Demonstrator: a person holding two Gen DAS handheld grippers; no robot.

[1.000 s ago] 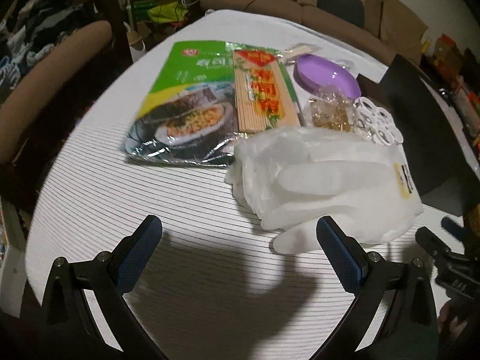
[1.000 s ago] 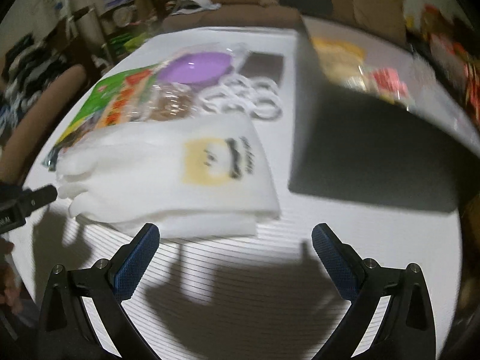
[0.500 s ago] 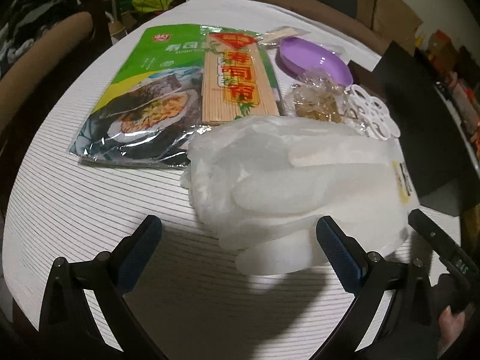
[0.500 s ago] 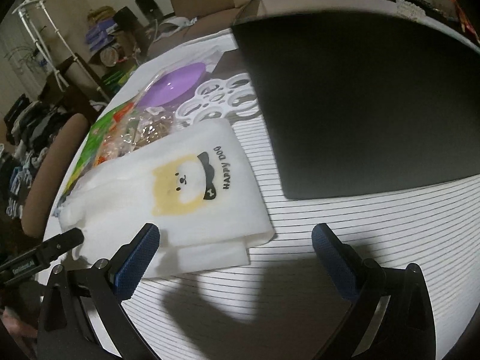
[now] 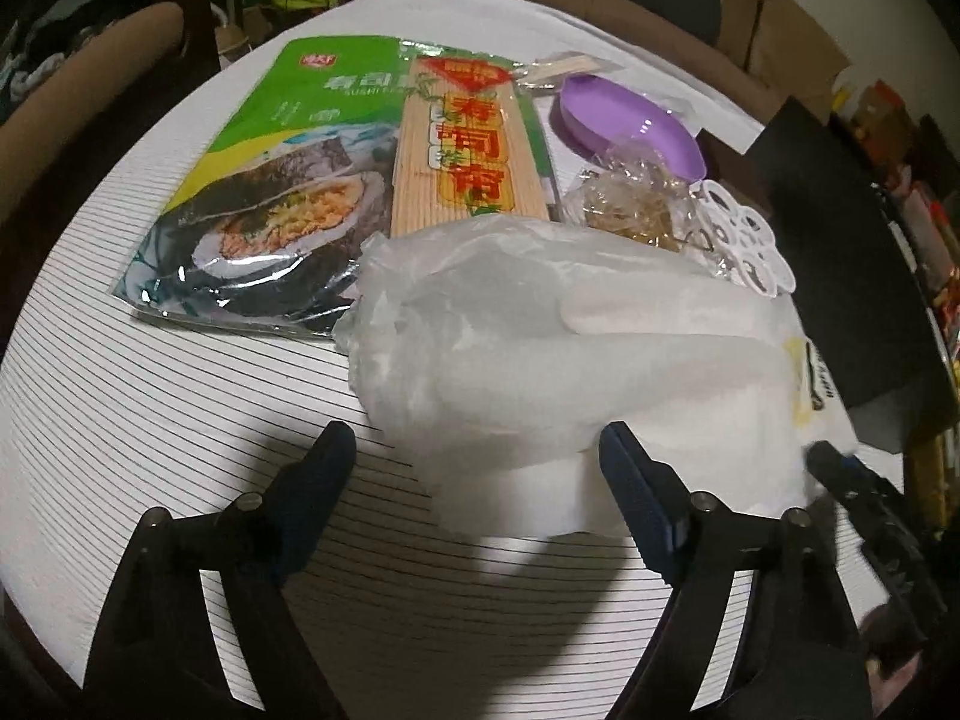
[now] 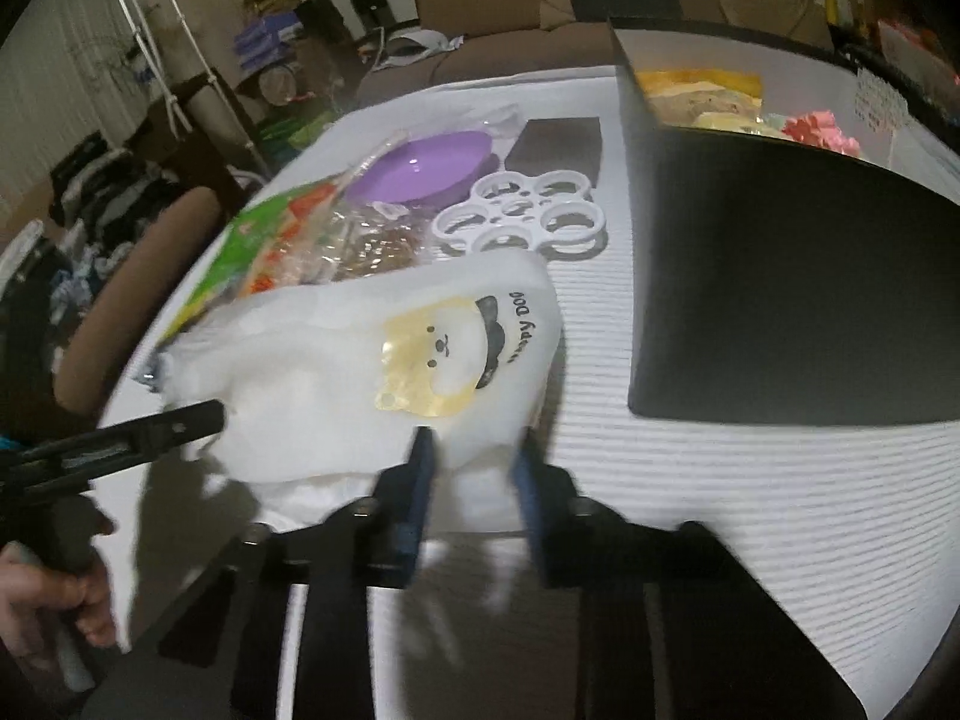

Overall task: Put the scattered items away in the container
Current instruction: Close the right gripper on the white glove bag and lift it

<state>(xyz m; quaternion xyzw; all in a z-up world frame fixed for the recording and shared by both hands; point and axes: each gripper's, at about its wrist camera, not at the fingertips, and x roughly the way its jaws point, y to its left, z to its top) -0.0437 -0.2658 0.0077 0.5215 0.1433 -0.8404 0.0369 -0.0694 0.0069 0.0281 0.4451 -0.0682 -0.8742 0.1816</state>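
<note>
At six o'clock in the right wrist view, right gripper [image 6: 471, 471] fingers pinch the white glove pack [image 6: 372, 354] near edge. Left gripper [image 5: 477, 462] fingers spread wide, straddling its other end. Lift level toward the black box [image 6: 780, 276] at two o'clock; slack plastic may slip.

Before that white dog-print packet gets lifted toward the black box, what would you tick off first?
1. Right gripper closed on the white packet: ok, at its near edge.
2. Grip firm enough: cannot tell, picture blurred.
3. Left gripper open: ok, packet's other end between its fingers.
4. Black box open on top: ok.
5. Room inside: cannot tell; some items already there.
6. White ring tray clear of packet: ok in the right view.
</note>
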